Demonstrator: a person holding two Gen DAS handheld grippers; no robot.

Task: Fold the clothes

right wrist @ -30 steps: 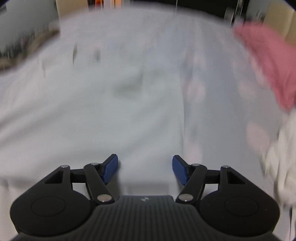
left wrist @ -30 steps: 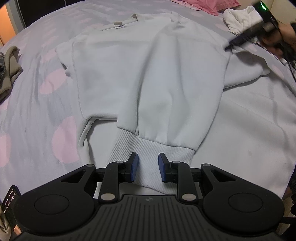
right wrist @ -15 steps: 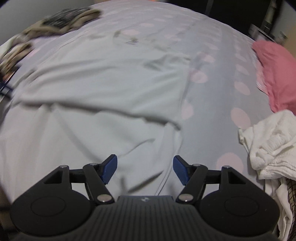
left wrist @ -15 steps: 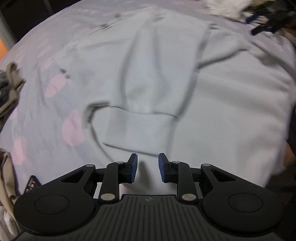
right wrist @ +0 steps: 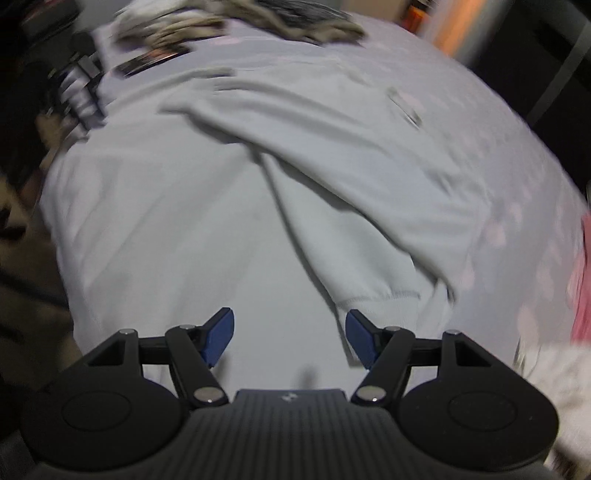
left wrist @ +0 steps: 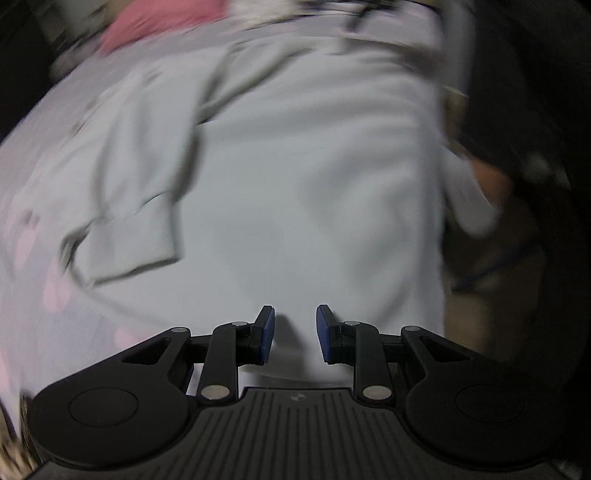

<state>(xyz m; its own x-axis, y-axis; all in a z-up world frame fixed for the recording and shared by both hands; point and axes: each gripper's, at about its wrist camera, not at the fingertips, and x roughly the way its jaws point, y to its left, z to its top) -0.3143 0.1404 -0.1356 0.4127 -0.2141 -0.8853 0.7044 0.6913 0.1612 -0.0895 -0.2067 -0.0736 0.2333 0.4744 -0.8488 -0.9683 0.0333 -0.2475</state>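
A white sweatshirt [left wrist: 314, 177] lies spread on the bed, blurred in both views. One sleeve is folded over its body, and that sleeve's cuff [left wrist: 129, 247] rests at the left in the left wrist view. My left gripper [left wrist: 294, 334] hovers over the body near its edge, its blue pads a narrow gap apart with nothing between them. The other sleeve [right wrist: 351, 177] crosses the body in the right wrist view, its ribbed cuff [right wrist: 380, 299] lying just beyond my right finger. My right gripper [right wrist: 290, 338] stands open wide over the fabric, holding nothing.
The lilac sheet with pink dots [right wrist: 517, 192] covers the bed. A pink cloth [left wrist: 159, 22] lies at the far side, and a white towel pile [right wrist: 554, 373] sits by my right gripper. Brown and dark clothes [right wrist: 280, 18] are heaped farther off. The bed edge drops to a dark floor [left wrist: 535, 110].
Both views have rolled and swung across the sweatshirt. The cuff that lay at my left pads now rests folded on the body, away from them. Neither gripper's gap has changed.
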